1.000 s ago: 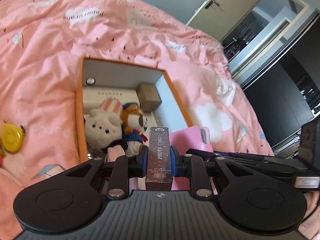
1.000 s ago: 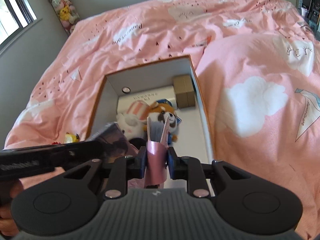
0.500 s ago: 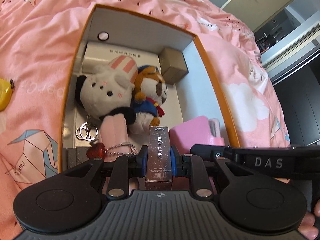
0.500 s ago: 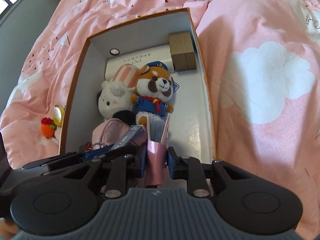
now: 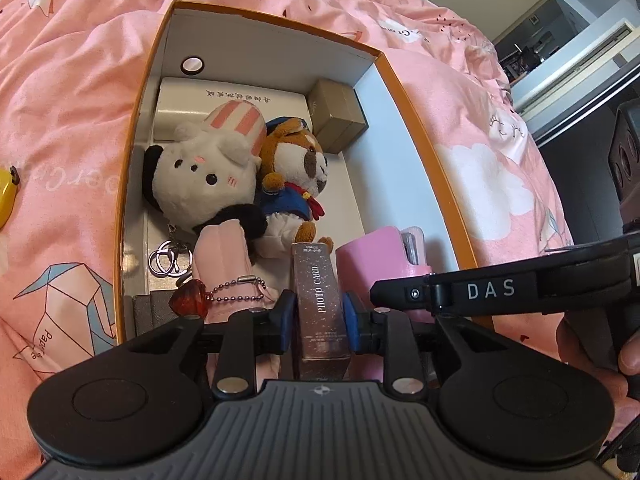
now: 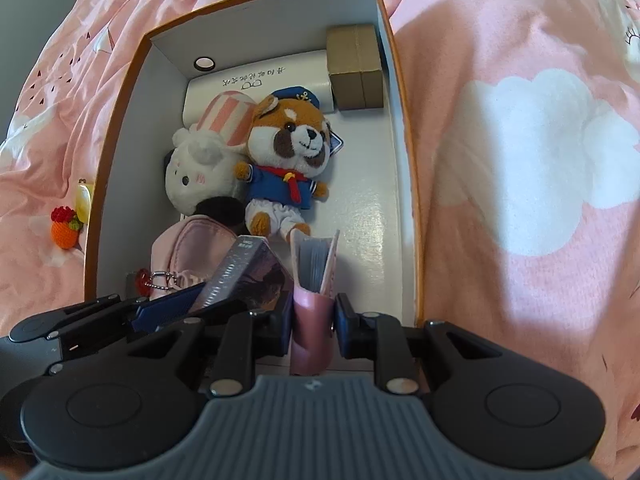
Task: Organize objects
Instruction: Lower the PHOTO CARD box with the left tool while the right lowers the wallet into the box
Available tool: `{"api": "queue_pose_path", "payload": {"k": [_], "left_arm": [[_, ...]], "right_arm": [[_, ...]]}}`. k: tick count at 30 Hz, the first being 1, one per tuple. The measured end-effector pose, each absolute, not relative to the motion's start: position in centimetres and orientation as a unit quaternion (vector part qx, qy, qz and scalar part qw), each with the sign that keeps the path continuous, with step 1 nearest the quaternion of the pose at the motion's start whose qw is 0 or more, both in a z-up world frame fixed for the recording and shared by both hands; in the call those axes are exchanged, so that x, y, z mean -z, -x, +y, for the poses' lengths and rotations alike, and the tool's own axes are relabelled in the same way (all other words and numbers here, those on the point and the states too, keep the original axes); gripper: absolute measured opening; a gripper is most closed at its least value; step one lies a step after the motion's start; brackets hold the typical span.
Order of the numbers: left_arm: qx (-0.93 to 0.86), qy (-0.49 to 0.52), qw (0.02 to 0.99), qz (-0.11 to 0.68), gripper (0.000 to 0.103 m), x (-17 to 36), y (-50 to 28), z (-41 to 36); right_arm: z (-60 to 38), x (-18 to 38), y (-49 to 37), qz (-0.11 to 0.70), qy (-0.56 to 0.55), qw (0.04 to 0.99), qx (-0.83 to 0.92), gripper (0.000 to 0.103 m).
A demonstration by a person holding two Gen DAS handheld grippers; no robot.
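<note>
Pink cloud-print duvet covers bed; open doorway beyond.

Both wrist cams close above orange box, angled steeply down along fingers, shared: plush toys, box interior

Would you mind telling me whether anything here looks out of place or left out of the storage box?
Two small toys lie outside the orange-rimmed box, on the pink duvet by its left wall: an orange crocheted fruit with red top and a yellow toy. Inside, the two plush toys lie neatly; nothing looks spilled or damaged.
</note>
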State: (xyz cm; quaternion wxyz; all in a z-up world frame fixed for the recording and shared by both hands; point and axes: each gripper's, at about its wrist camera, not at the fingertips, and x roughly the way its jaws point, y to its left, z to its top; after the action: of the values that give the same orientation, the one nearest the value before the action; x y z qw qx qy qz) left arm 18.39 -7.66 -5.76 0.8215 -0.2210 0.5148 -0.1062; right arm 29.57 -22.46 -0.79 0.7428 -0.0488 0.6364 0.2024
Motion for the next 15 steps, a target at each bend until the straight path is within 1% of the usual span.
{"api": "queue_pose_path", "payload": {"k": [1,2,3,4,9,15], "left_arm": [[0.113,0.222,0.820,0.515,0.043,5.7,-18.3,-7.7],[0.120,0.226,0.819,0.514,0.047,5.6,-18.2,-7.7],[0.125,0.229,0.819,0.512,0.048,5.5,-18.2,-7.7],[0.128,0.225,0.818,0.513,0.046,5.5,-18.2,-7.8],[0.139,0.226,0.818,0.510,0.046,4.8,-17.7,-7.2],[0.125,0.213,0.849,0.467,0.046,2.2,-16.3,-4.2]], "right_arm": [[-22.5,0.8,-29.6,0.636,0.048,0.743,-0.203,0.023],[-22.4,0.8,-29.6,0.637,0.047,0.742,-0.204,0.023],[-22.3,0.8,-29.5,0.637,0.047,0.741,-0.205,0.023],[-22.1,1.0,-29.5,0.638,0.048,0.740,-0.206,0.023],[-21.4,1.1,-29.3,0.637,0.058,0.739,-0.210,0.023],[-21.1,1.2,-29.5,0.642,0.072,0.734,-0.209,0.023]]}}
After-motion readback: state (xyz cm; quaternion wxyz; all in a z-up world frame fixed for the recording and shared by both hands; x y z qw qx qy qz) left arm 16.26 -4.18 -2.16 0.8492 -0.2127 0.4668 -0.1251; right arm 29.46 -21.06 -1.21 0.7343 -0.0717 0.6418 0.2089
